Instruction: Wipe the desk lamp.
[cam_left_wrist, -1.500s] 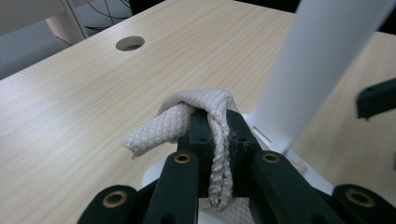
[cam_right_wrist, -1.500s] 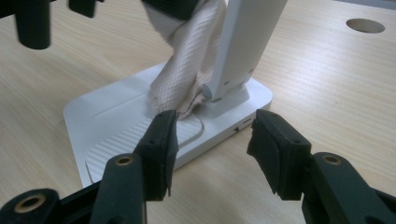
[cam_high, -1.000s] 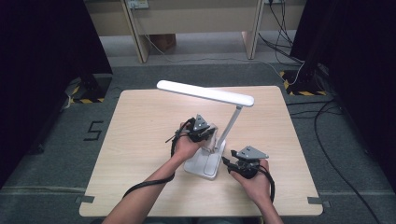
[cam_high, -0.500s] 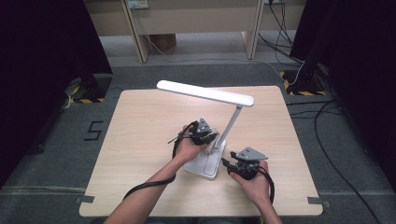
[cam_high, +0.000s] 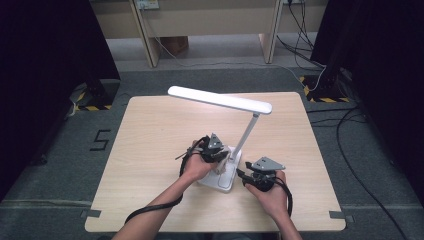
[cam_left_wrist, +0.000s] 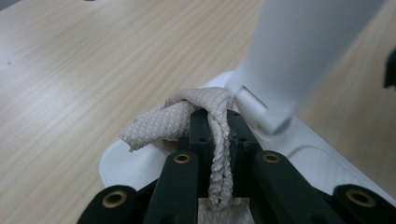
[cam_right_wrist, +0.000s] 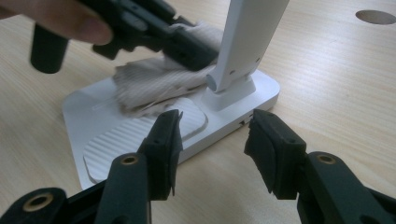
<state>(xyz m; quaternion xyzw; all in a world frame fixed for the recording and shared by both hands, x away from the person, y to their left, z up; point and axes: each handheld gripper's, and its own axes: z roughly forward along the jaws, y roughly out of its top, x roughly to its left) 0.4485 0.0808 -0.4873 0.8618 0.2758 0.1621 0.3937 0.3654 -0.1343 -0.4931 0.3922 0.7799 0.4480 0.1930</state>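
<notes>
High view: your left gripper (cam_high: 223, 156) sits over the lamp base (cam_high: 226, 181), just beside the foot of the stem (cam_high: 246, 136). Your right gripper (cam_high: 242, 174) rests at the base's right edge, low on the table (cam_high: 150, 130). The base lies near the table's front middle, and the long white lamp head (cam_high: 220, 99) stretches out above the table, behind both hands.

Left gripper view: your jaws are clamped together on a folded, waffle-textured cloth (cam_left_wrist: 187, 116). The cloth bunches past the jaw tips and lies on the base (cam_left_wrist: 116, 161), touching the stem's hinge (cam_left_wrist: 261, 109). The white stem (cam_left_wrist: 303, 46) rises just to the right of the cloth.

Right gripper view: your jaws stand well apart with nothing between them. Their tips sit just short of the base's (cam_right_wrist: 252, 105) near edge; I cannot tell whether the left jaw touches it. A ribbed oval pad (cam_right_wrist: 135, 135) on the base shows just past the left jaw. Farther back, your left gripper (cam_right_wrist: 208, 58) presses the cloth (cam_right_wrist: 154, 84) down on the base, right beside the stem's (cam_right_wrist: 247, 32) foot.
</notes>
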